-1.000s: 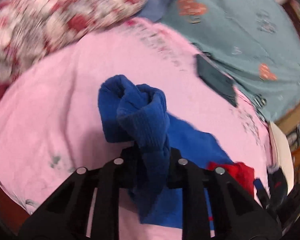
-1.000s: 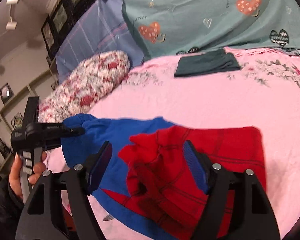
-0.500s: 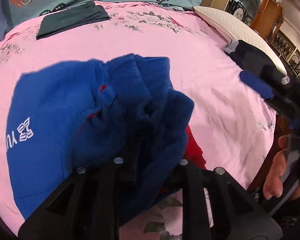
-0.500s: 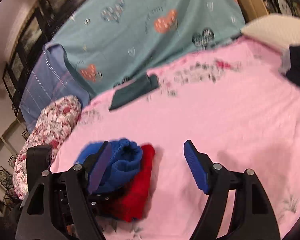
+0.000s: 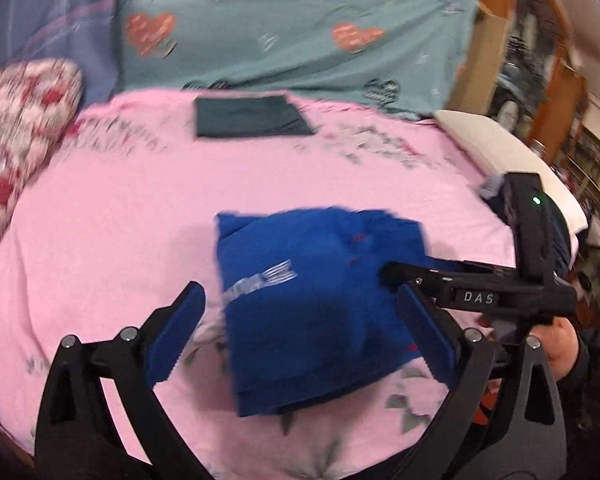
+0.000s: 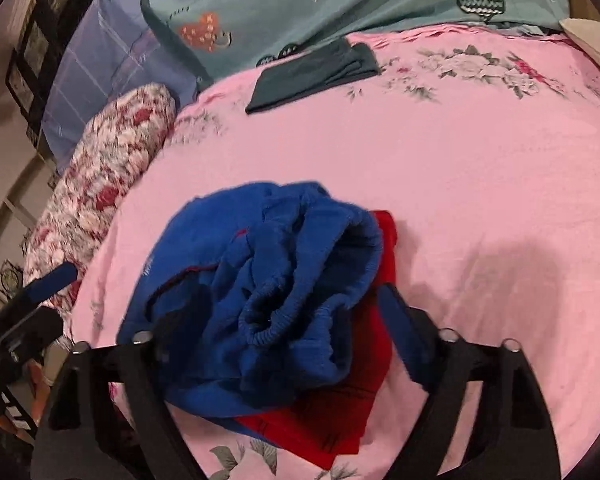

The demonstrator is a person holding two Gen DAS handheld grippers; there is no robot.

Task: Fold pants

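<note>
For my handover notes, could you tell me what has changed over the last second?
The left gripper let go of the blue pants, its jaws just opened; the pants now lie folded over. The right gripper has been closing around the bunched waistband. The dark folded cloth stayed put on the pink sheet.
</note>
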